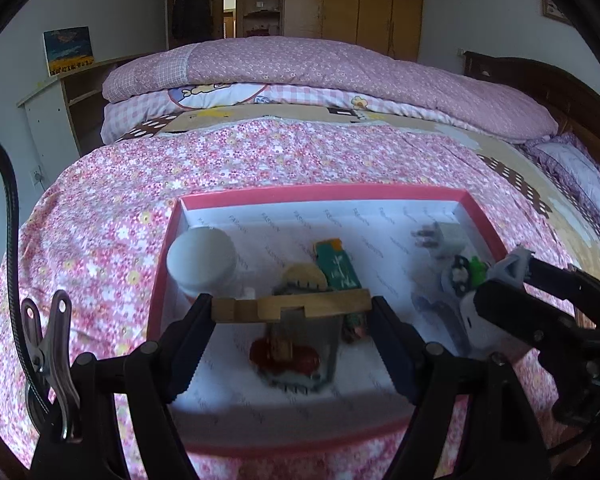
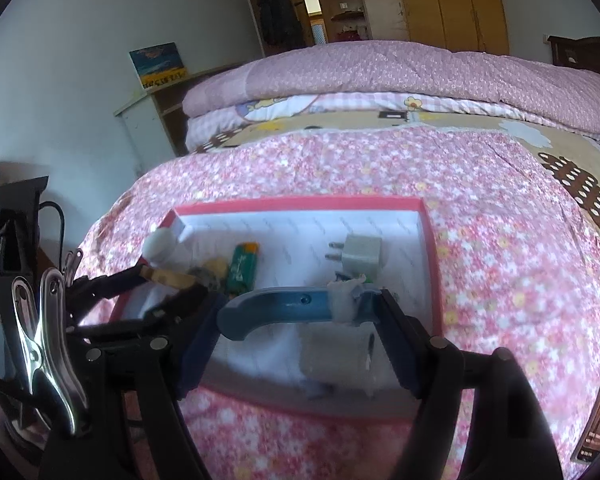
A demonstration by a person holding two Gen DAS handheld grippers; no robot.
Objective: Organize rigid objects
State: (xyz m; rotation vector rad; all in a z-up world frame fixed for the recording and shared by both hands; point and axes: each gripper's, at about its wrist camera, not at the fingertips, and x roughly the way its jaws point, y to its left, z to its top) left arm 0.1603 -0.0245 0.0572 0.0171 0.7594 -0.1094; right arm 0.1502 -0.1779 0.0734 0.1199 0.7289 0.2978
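A pink-rimmed box (image 1: 324, 192) with white lining lies on the flowered bedspread. My left gripper (image 1: 292, 306) is shut on a notched wooden bar (image 1: 320, 305), held crosswise above the box's near half. My right gripper (image 2: 300, 300) is shut on a curved blue handle (image 2: 276, 306) with a taped end, also over the box (image 2: 300, 202). Each gripper shows in the other's view: the right gripper (image 1: 496, 276) at the box's right side, the left gripper (image 2: 172, 278) at its left. In the box lie a white bottle (image 1: 202, 262), a green lighter (image 1: 336, 268), a grey plug adapter (image 2: 362, 258) and a red object (image 1: 284, 356).
The bed carries a folded pink quilt (image 1: 340, 76) at the back and a pillow (image 1: 580, 176) at the right. A low shelf (image 1: 80, 92) with a small painting (image 1: 68, 50) stands on the left by the wall. Wooden wardrobes (image 1: 372, 0) line the far wall.
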